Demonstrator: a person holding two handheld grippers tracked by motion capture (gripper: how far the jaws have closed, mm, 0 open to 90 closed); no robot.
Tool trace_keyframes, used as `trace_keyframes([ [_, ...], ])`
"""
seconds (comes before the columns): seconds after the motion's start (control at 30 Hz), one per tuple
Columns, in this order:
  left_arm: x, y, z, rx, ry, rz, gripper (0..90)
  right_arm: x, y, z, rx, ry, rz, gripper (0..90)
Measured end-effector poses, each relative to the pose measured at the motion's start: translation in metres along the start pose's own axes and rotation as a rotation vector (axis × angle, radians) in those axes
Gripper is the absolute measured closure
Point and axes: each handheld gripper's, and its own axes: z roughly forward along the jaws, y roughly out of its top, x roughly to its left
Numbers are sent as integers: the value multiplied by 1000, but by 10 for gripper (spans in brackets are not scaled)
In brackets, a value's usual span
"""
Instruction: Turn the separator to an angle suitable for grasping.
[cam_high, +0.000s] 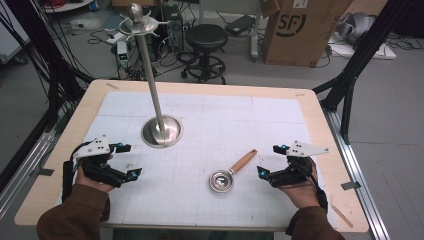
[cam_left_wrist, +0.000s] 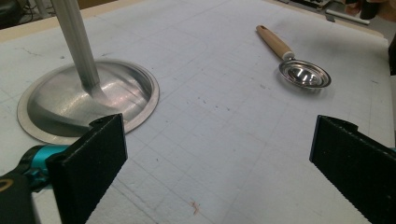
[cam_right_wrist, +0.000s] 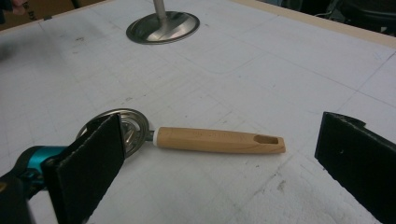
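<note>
A small metal scoop with a wooden handle (cam_high: 231, 171) lies flat on the white mat, bowl toward the near side. In the right gripper view its handle (cam_right_wrist: 219, 140) runs across between my jaws, a little beyond them. My right gripper (cam_high: 272, 161) is open just right of the handle, touching nothing. A tall metal stand with a round dished base (cam_high: 161, 131) rises left of centre. My left gripper (cam_high: 127, 160) is open, near the base's front left. In the left gripper view the stand's base (cam_left_wrist: 88, 100) sits ahead left and the scoop (cam_left_wrist: 299, 65) lies farther off.
The white gridded mat (cam_high: 210, 125) covers most of the wooden table (cam_high: 320, 125). Beyond the far edge stand a black stool (cam_high: 206, 40), a cardboard box (cam_high: 300, 27) and tangled cables on the floor. Black frame legs stand at both sides.
</note>
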Motion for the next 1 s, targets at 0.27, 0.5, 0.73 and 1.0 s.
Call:
trace_keyframes([
  [0.27, -2, 0, 2, 6, -9, -1, 45, 1, 0, 3, 17, 4, -7, 6],
  [0.5, 0, 0, 3, -4, -3, -2, 45, 6, 1, 1, 18, -2, -10, 52],
  [0.73, 0, 0, 1, -5, 10, -2, 45, 4, 1, 2, 34, 3, -11, 198],
  [1.0, 1, -2, 5, 20, 1, 10, 45, 2, 1, 11, 64, -45, 12, 310],
])
